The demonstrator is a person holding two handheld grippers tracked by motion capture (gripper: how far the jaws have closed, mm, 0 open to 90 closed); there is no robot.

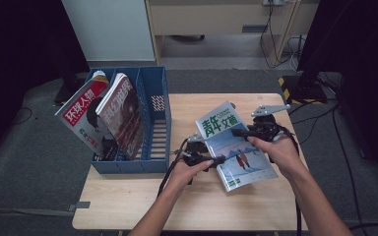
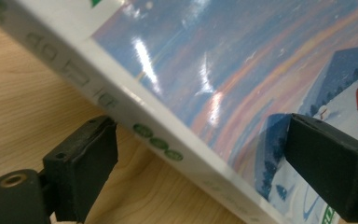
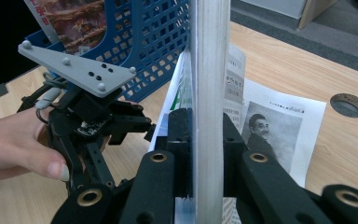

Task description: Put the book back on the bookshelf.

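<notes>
The magazine [image 1: 235, 146], right of the rack [image 1: 152, 128], is glossy, thin and floppy, likely slippery. My right gripper [image 1: 241, 132] clamps its edge; my left gripper [image 1: 215, 160] straddles the spine, jaws spread. I'd grip near the spine.

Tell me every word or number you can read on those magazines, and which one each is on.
"青年文摘", green, on the magazine pinched by the right gripper; the left gripper stands open at its edge.
"环球人物", white on red, on the left magazine in the blue rack.
Title on the second racked magazine: too blurred to read.
Spine print in the left gripper view and the loose printed sheet: too small to read.
</notes>
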